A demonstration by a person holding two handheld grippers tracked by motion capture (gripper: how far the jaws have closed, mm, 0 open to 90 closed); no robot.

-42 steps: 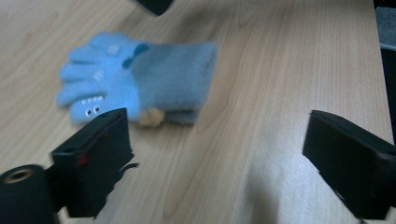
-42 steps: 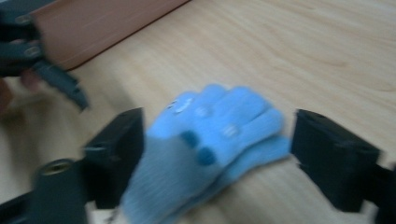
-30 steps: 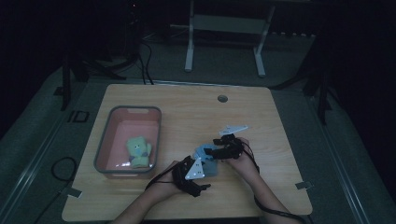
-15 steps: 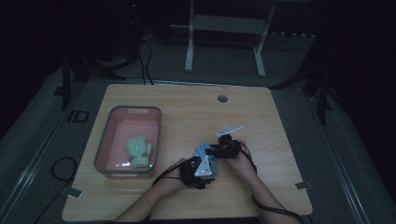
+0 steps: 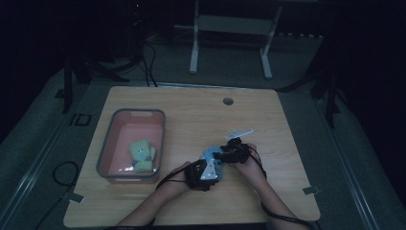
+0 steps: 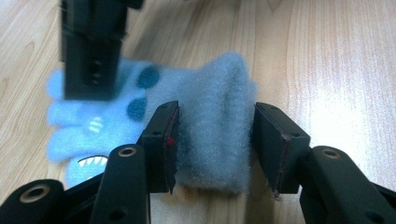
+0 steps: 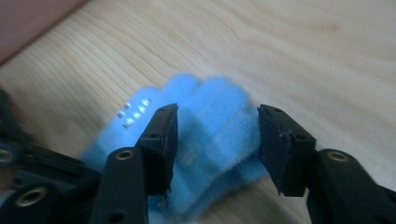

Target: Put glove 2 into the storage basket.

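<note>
bin (image 5: 111, 129) at 9 o'clock, green plush (image 5: 142, 156) inside | blue plush glove (image 5: 209, 155) on surface (image 5: 191, 115), 5 o'clock | left hand-held gripper (image 6: 215, 140) just closing, clamped on cuff | right hand-held gripper (image 7: 217, 140) just opening, straddles fingers, apart | risk: fleece slips, lopsided lift

Lying on the table (image 5: 287, 143) are 2 fleece gloves: 1 blue glove (image 6: 205, 116) at lower centre, 1 green glove (image 5: 142, 156) inside 1 pink bin (image 5: 109, 148) at left. 2 grippers are working: left gripper (image 5: 209, 168), right gripper (image 5: 225, 152).

The wooden table (image 5: 191, 115) carries a pink bin (image 5: 111, 151) and what looks like a blue glove (image 5: 209, 155).
</note>
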